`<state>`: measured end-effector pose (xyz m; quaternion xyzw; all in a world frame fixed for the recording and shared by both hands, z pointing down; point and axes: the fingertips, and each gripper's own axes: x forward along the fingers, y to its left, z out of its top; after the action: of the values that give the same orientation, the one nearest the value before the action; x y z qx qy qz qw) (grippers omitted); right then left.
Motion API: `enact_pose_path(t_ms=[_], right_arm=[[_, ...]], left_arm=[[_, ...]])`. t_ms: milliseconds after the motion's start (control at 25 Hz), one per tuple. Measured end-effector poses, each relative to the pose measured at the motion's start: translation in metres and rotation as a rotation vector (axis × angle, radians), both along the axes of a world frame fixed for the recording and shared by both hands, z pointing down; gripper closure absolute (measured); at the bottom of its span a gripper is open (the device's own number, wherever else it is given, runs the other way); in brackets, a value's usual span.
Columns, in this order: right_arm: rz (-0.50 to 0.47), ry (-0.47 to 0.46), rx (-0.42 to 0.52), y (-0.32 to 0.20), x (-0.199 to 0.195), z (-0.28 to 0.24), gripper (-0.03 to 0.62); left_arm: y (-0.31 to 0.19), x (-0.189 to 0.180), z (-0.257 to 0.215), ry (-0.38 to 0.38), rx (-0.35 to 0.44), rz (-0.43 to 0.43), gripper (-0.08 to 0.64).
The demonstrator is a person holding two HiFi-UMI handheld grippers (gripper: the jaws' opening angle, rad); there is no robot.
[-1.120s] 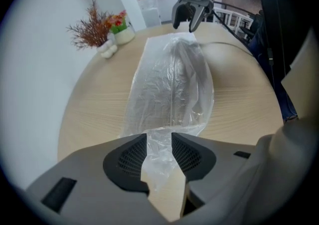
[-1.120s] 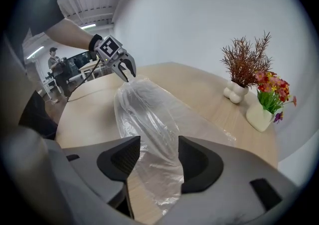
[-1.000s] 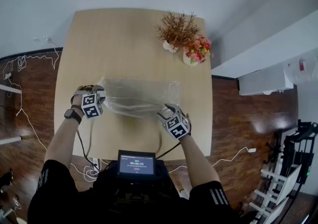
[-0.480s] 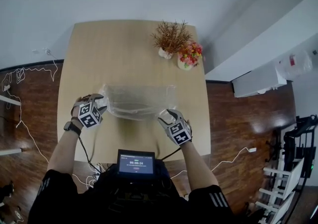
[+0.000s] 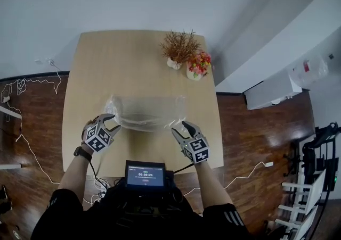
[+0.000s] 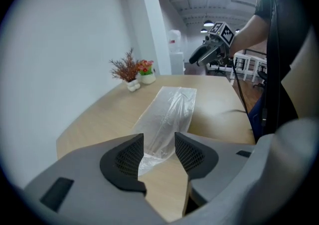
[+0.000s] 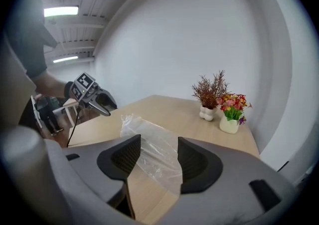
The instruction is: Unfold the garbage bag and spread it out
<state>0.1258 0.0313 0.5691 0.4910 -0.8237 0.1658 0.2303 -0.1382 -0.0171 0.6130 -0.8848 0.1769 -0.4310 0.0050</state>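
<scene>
Floor: dark wood left of the table, strewn with white cables.
Table: pale wood, bare across the far half and down the left side; wide room around the bag.
Left gripper: hovering at the bag's left end; jaws just been opening, now apart; bag's end visible in the gap, pads clear of it.
Garbage bag: clear plastic, lying flat crosswise on the table's near half, inside the rim on every side.
Right gripper: hovering at the bag's right end; jaws parted, gripping nothing; bag's corner visible between, untouched.
Far right corner: dried sprigs and flower pot side by side, well apart from the bag.
</scene>
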Motion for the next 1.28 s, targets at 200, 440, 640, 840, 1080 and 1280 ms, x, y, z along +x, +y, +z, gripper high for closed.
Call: enact_pose_path(t_ms=[200,440,640,840,1080,1280], right_arm=[[0.019,-0.044,0.052,0.018,0.0,-0.027,0.331],[-0.035,-0.087,0.181,0.058,-0.011,-0.08,0.342],[-0.071,-0.114,0.247,0.107,-0.012,-0.106,0.357],[-0.086,-0.168,0.256,0.158,-0.013,-0.123,0.365],[-0.082,-0.211,0.254,0.207,-0.017,-0.137,0.368],[-0.057,-0.217,0.266,0.234,-0.022,-0.143,0.37]], left_arm=[[0.026,0.01,-0.032,0.109,0.024,-0.061,0.353],[0.079,0.023,-0.072,0.211,0.074,-0.14,0.353],[0.137,0.03,-0.103,0.264,0.117,-0.187,0.353],[0.196,0.034,-0.123,0.31,0.127,-0.221,0.353],[0.247,0.027,-0.141,0.343,0.144,-0.248,0.353],[0.27,0.017,-0.154,0.378,0.16,-0.255,0.353]])
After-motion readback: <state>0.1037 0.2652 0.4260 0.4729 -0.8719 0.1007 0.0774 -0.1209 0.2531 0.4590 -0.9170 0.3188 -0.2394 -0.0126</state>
